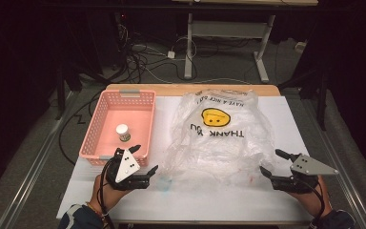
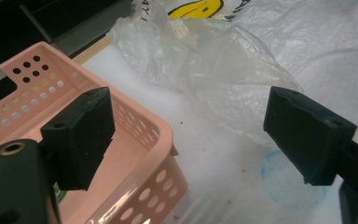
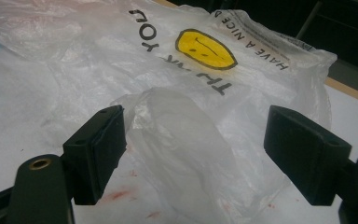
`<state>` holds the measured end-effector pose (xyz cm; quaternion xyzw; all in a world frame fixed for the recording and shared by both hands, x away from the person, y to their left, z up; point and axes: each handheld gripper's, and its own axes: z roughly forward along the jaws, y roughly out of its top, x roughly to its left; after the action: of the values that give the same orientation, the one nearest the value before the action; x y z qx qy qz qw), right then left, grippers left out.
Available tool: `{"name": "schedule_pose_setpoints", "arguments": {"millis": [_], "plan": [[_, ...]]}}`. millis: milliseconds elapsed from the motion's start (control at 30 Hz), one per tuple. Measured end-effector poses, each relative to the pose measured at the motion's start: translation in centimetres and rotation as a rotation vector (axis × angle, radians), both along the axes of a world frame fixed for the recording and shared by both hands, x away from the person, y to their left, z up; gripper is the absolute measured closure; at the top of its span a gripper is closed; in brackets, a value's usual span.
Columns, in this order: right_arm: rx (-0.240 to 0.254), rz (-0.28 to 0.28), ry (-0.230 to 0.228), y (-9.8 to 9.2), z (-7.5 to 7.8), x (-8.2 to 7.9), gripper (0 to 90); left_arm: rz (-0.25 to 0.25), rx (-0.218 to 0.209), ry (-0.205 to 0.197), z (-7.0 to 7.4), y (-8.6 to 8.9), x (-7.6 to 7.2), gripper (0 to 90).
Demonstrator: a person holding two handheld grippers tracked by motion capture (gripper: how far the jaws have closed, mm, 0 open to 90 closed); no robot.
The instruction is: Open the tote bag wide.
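A pink basket point(image 1: 106, 125) sits on the left part of the white table point(image 1: 286, 119), just left of the plastic bag point(image 1: 219, 138). Inside the basket stands a small jar with a white lid point(image 1: 122, 132). Nothing else can be seen in it. The left gripper point(image 1: 145, 161) is at the near corner of the basket, left of the bag's near edge. Its jaws are wide apart and hold nothing. In the left gripper view, one jaw hangs over the basket corner point(image 2: 163, 140) and the other hangs over the bare table, beside a faint blue ring mark point(image 2: 286, 179). The bag is clear and crumpled and lies flat in the middle of the table. It has a yellow smiley face point(image 1: 216, 117) and the words "THANK YOU" on it. The right gripper point(image 1: 272, 164) is at the bag's near right corner. Its jaws are wide apart too, with nothing in them. In the right gripper view, a fold of the bag point(image 3: 177, 135) lies between them, but they do not touch it.
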<state>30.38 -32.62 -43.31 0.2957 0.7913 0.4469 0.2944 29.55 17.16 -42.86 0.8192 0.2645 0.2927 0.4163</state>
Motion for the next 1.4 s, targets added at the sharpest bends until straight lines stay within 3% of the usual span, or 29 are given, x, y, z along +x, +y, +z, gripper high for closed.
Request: {"name": "schedule_pose_setpoints", "arguments": {"millis": [533,800,900,933,1067,1133,1233,1367,1400], "plan": [[0.022,-0.010,-0.037,0.1,1.0,0.0,22.6,-0.005,0.016,0.012,-0.2,0.1,0.0,15.7],[0.045,-0.075,-0.093,-0.6,3.6,1.9,26.4,-0.004,0.014,0.015,-0.3,0.1,-0.1,15.7],[0.056,-0.140,-0.070,-1.6,4.4,4.6,28.2,-0.006,0.021,0.019,-0.4,0.0,0.0,15.8],[0.056,-0.140,-0.070,-1.6,4.4,4.6,28.2,-0.008,0.018,0.021,-0.4,0.0,0.0,15.8],[0.059,-0.205,0.012,-2.5,3.9,9.2,33.0,-0.013,0.026,0.029,-0.6,-0.2,0.2,15.9],[0.000,-0.241,0.054,-2.4,3.0,11.8,36.5,-0.015,0.035,0.031,-0.7,-0.3,0.2,15.9],[-0.038,-0.268,0.144,-2.0,1.3,15.1,40.3,-0.015,0.032,0.034,-0.7,-0.4,0.3,15.9],[-0.133,-0.321,0.174,-0.9,-0.2,18.0,45.0,-0.021,0.035,0.038,-0.8,-0.3,0.3,16.0],[-0.153,-0.339,0.168,-0.7,-0.5,19.1,51.1,-0.023,0.034,0.040,-0.8,-0.4,0.3,16.0]]}}
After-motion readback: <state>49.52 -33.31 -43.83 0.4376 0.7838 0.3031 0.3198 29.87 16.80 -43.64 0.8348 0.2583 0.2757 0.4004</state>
